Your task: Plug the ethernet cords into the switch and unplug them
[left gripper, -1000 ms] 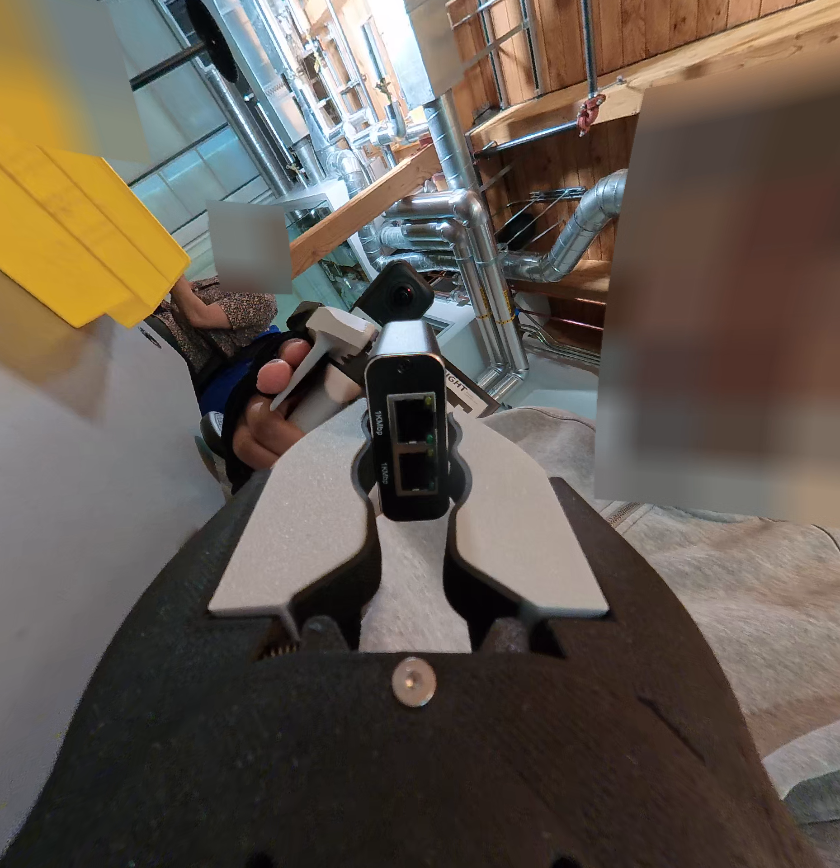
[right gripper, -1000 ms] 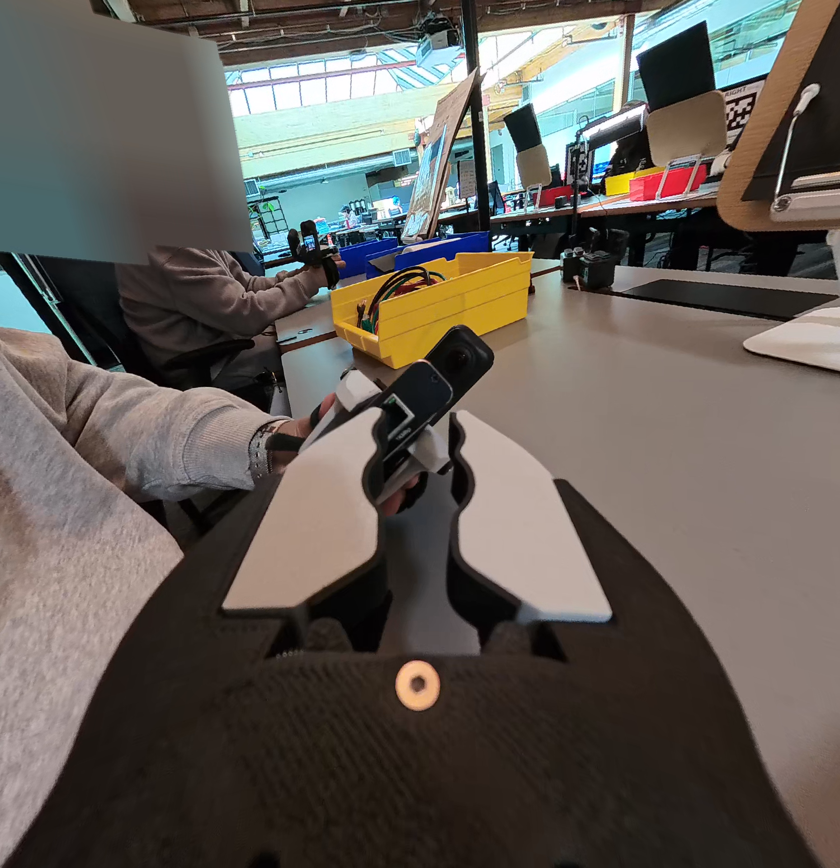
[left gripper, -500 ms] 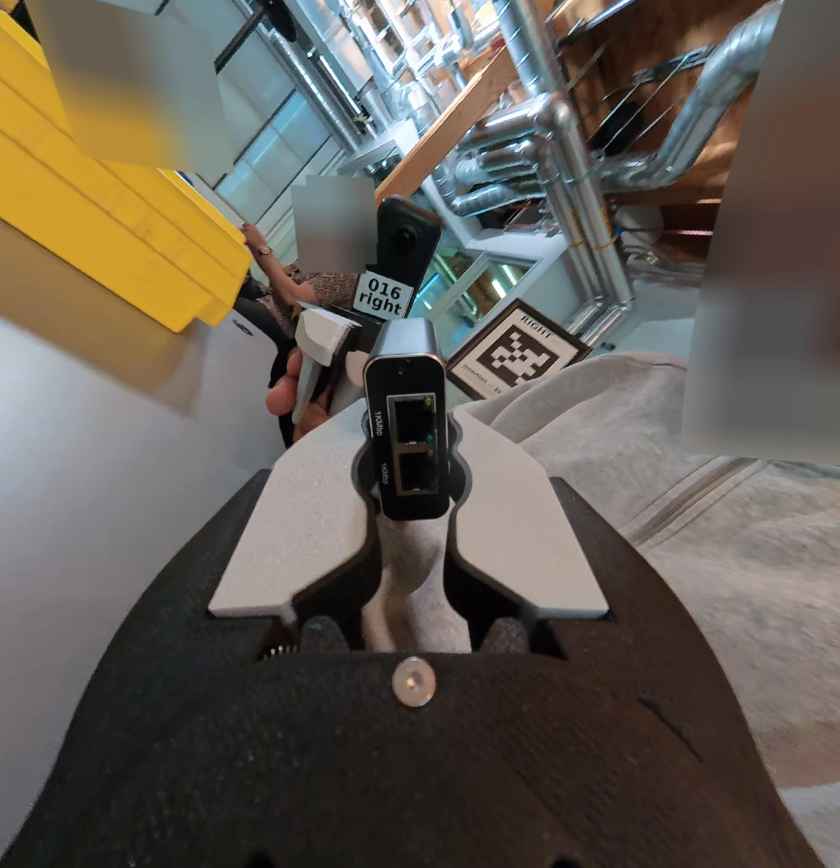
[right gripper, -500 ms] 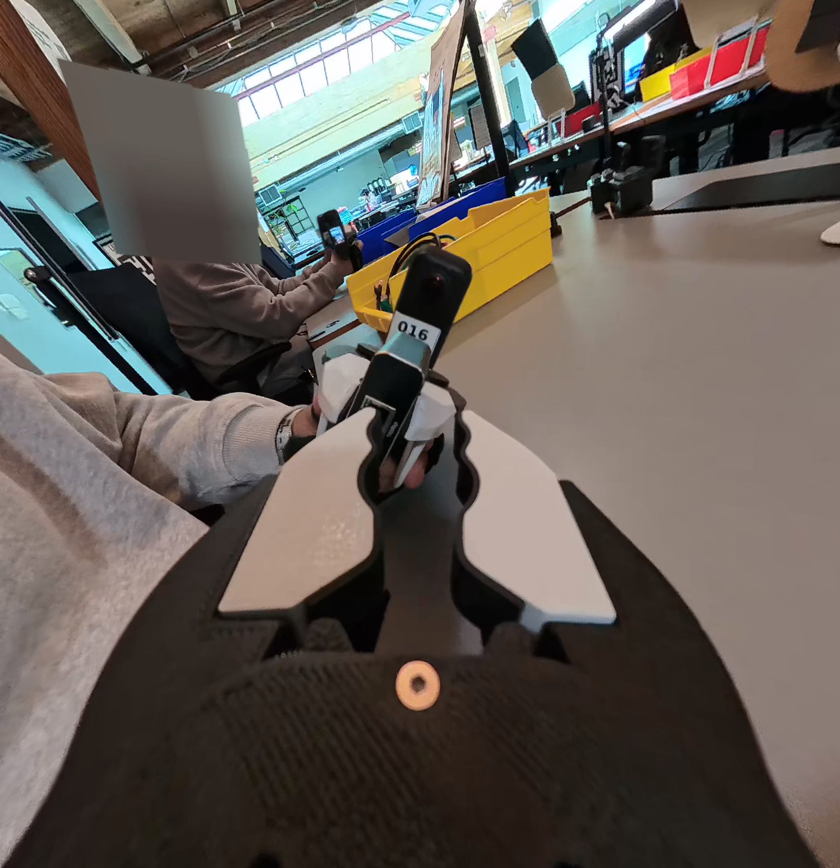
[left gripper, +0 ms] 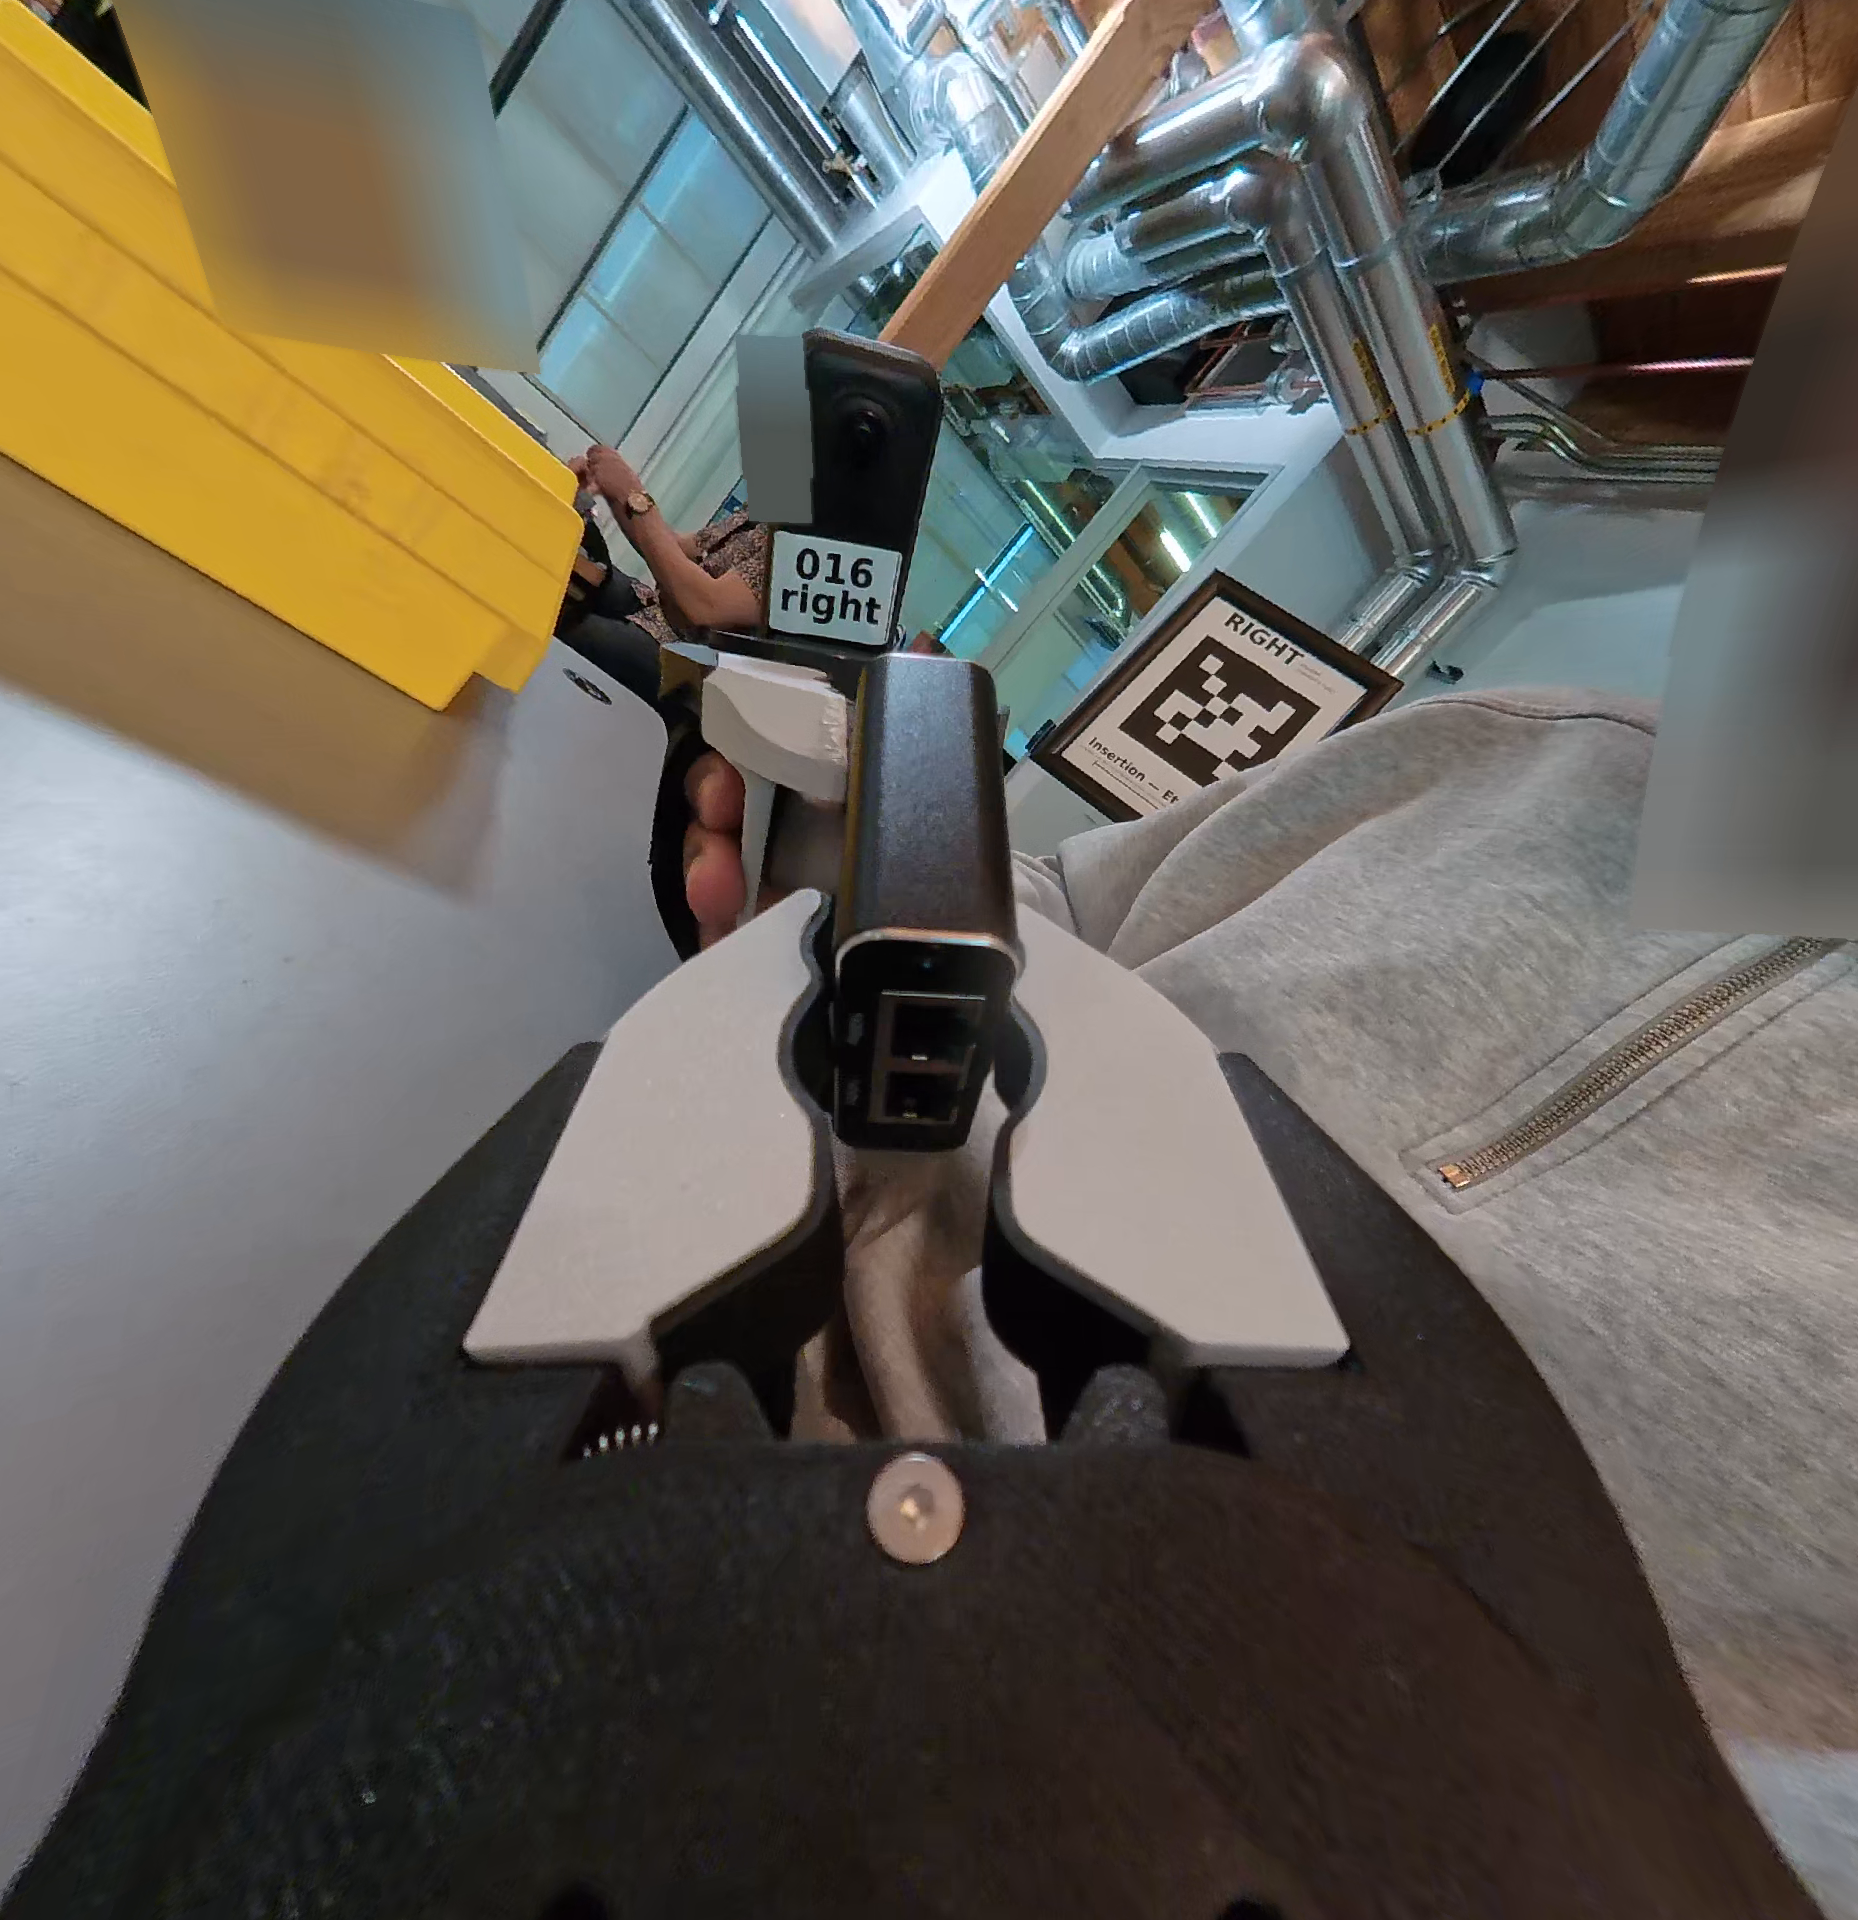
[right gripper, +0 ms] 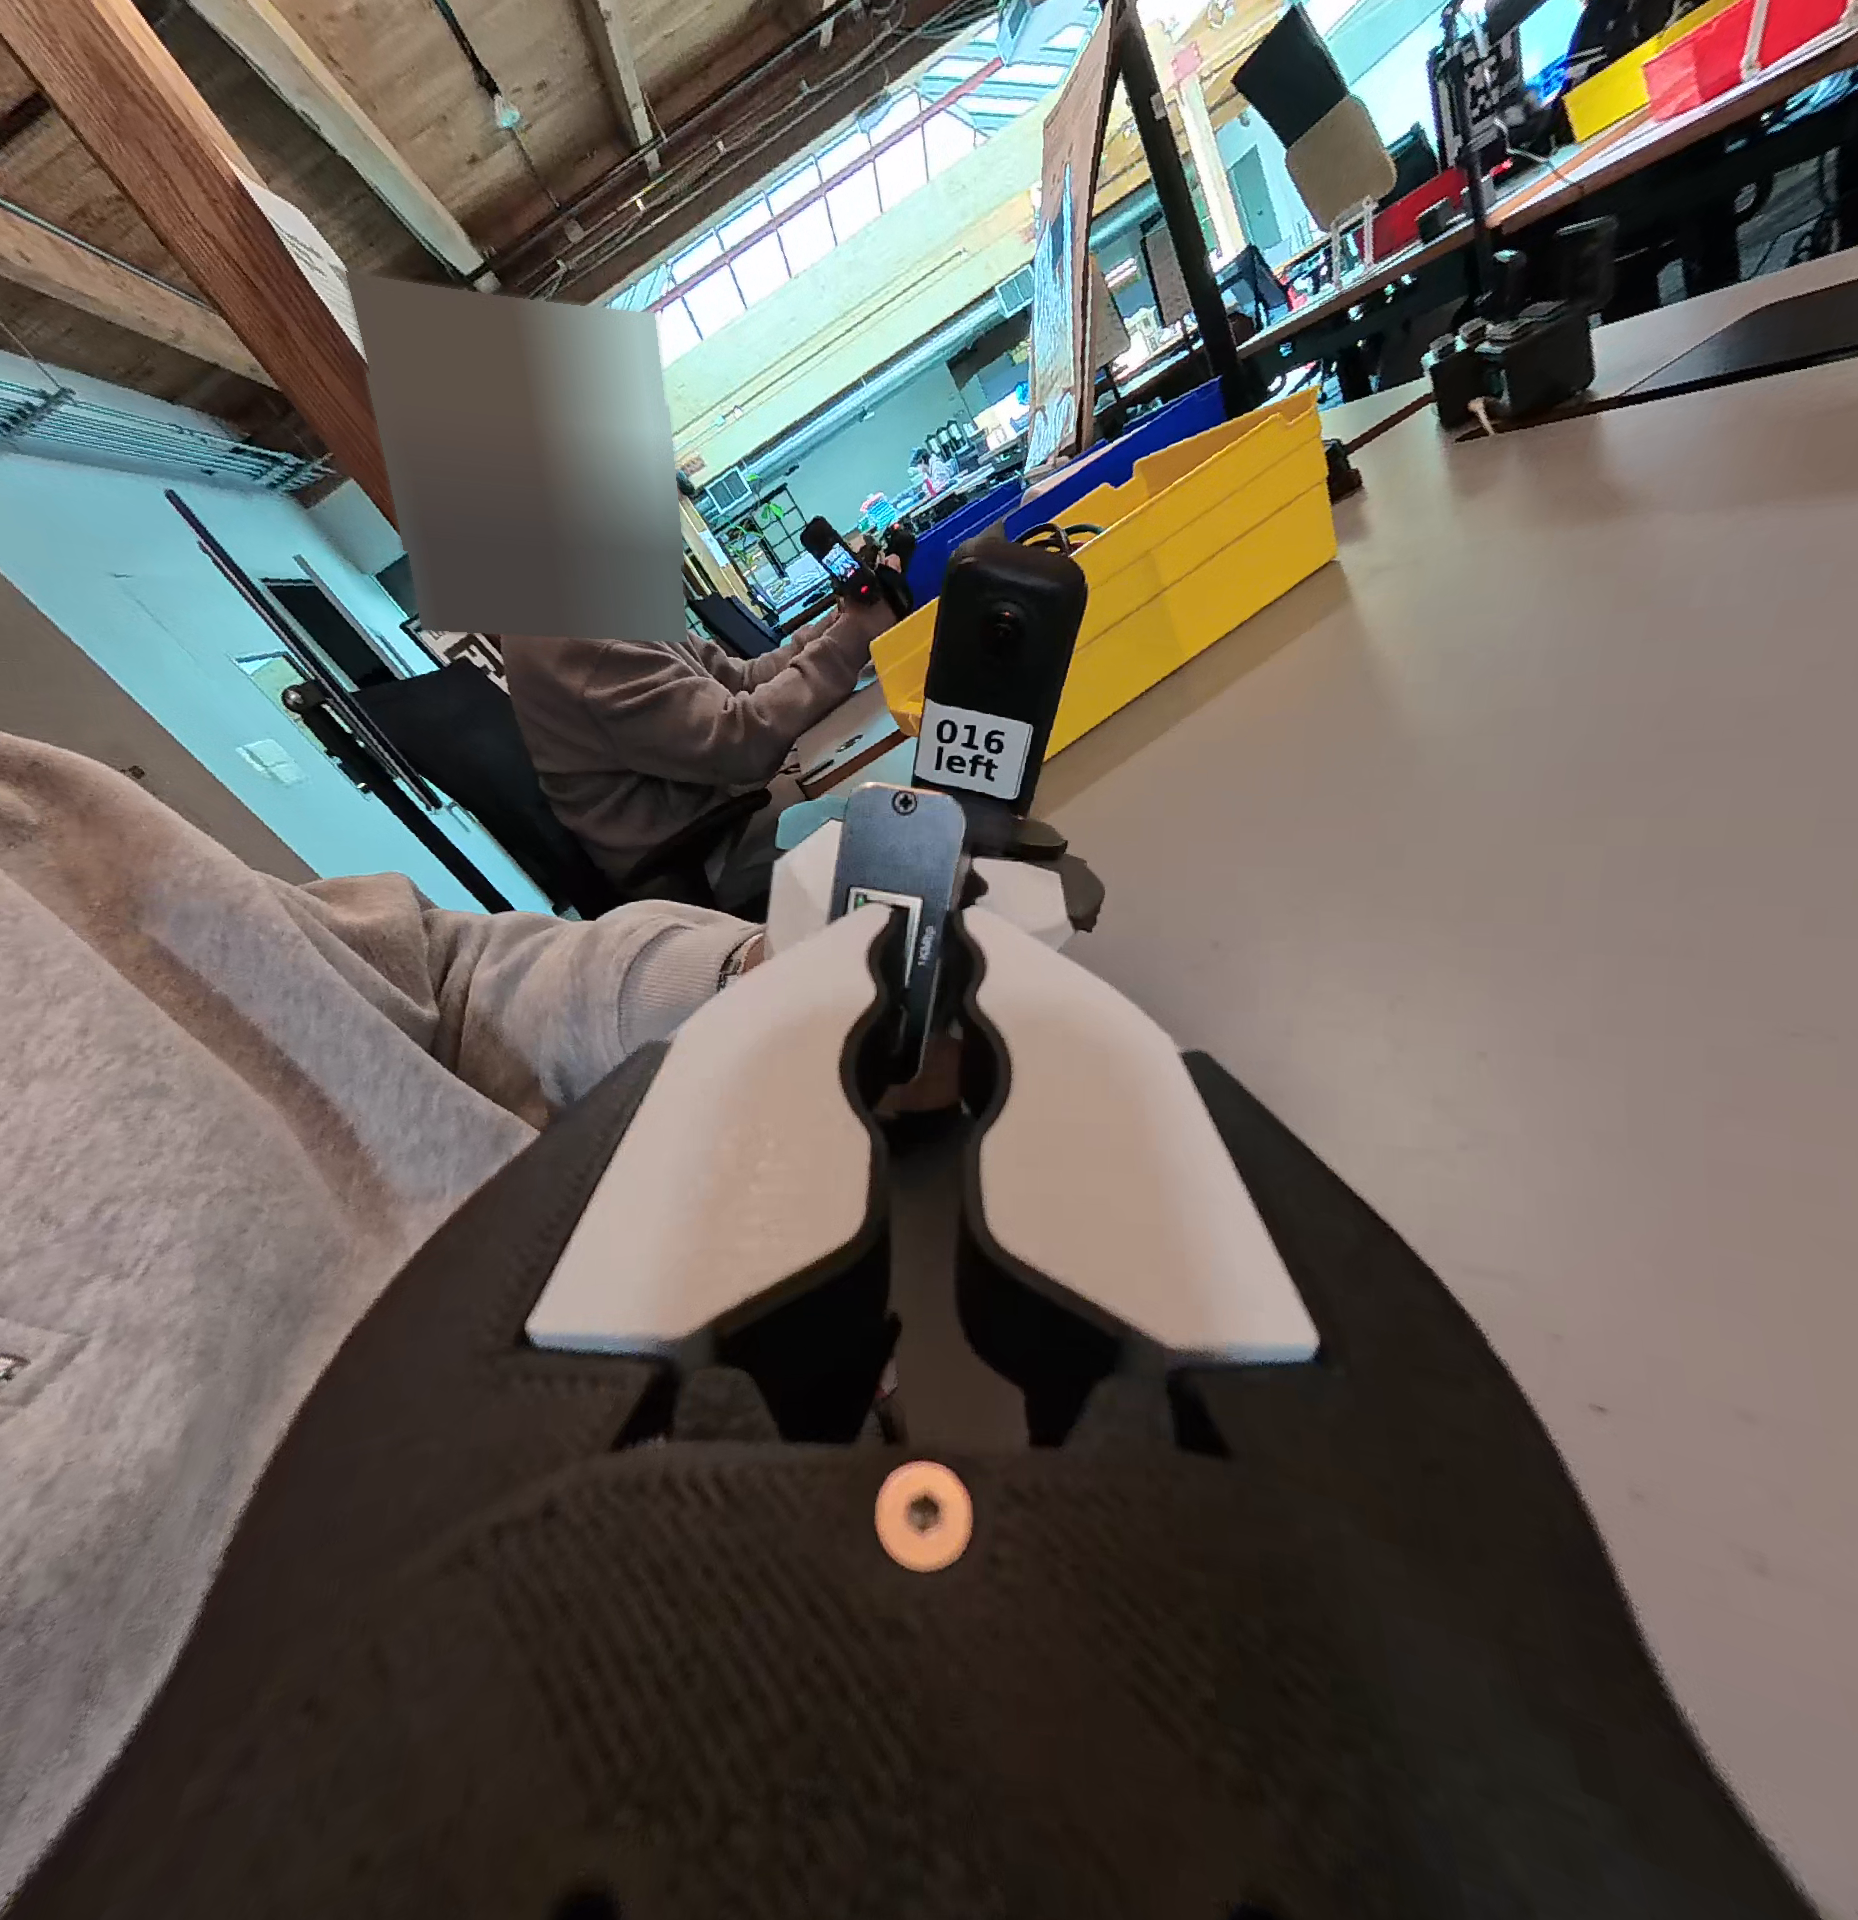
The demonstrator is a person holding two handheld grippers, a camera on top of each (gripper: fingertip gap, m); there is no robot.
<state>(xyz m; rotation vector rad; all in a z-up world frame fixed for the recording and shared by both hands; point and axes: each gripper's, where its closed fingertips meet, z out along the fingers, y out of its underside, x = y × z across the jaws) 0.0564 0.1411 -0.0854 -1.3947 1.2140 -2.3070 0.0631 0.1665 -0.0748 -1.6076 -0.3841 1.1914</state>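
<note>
Bright daylight from skylight windows (right gripper: 800, 249); soft shadows under yellow bin (right gripper: 1164, 613); strong fisheye bending at edges; slight motion blur near frame borders.

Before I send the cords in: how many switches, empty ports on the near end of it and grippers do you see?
switch: 1
empty ports: 2
grippers: 2, the left gripper and the right gripper
Total: 5

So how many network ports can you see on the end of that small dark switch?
2, stacked one above the other on the small dark metal switch's end face, between the left hand-held gripper's fingers: upper, lower. Its other faces are hidden.
</note>
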